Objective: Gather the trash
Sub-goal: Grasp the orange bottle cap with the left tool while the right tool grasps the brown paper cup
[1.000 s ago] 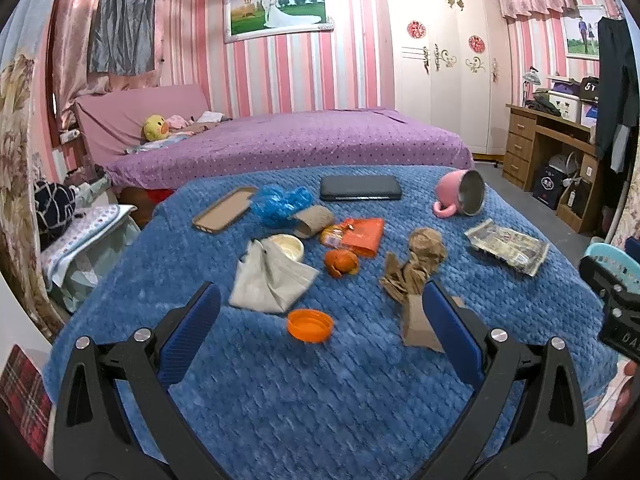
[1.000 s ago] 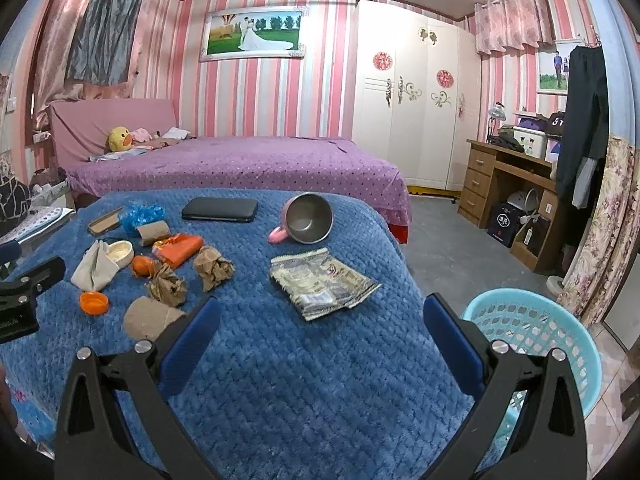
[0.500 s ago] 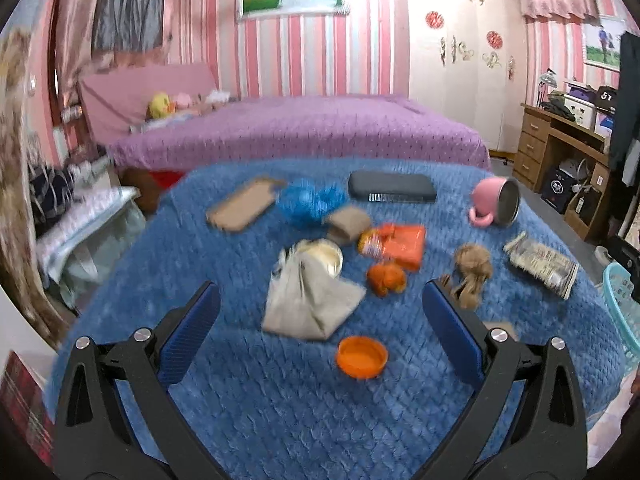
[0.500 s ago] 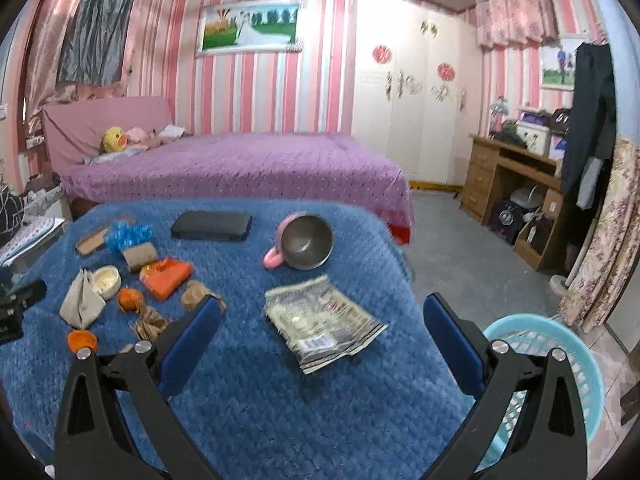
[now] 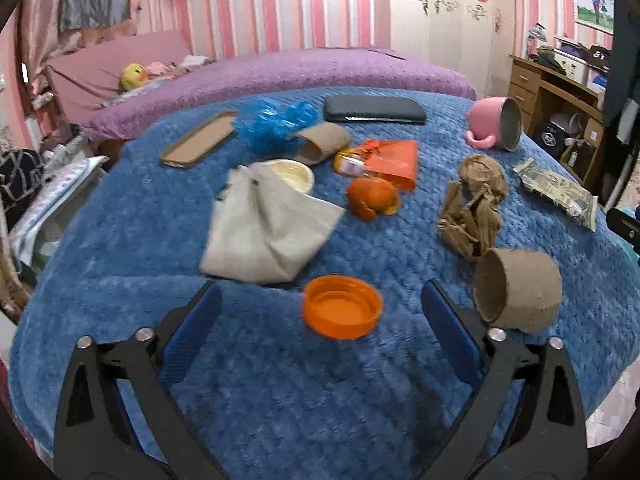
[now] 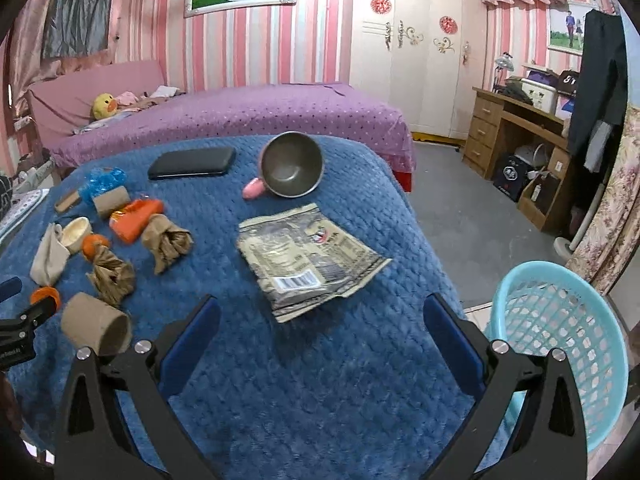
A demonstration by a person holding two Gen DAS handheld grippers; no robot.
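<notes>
the left gripper (image 5: 320,312) stands wide, its jaws just closing slightly, the orange lid (image 5: 341,306) between them at lower centre, untouched. the right gripper (image 6: 320,320) gapes over blue blanket (image 6: 320,392). the lid looks light, stiff, probably slippery; pinch across its rim. its underside is hidden.

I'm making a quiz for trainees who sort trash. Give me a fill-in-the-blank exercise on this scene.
1. The lid nearest the left gripper is coloured ____.
2. The pink mug lies on its ____.
3. The laundry basket beside the bed is coloured ____.
4. The right gripper has its jaws ____.

Missing words: orange; side; light blue; open
</notes>
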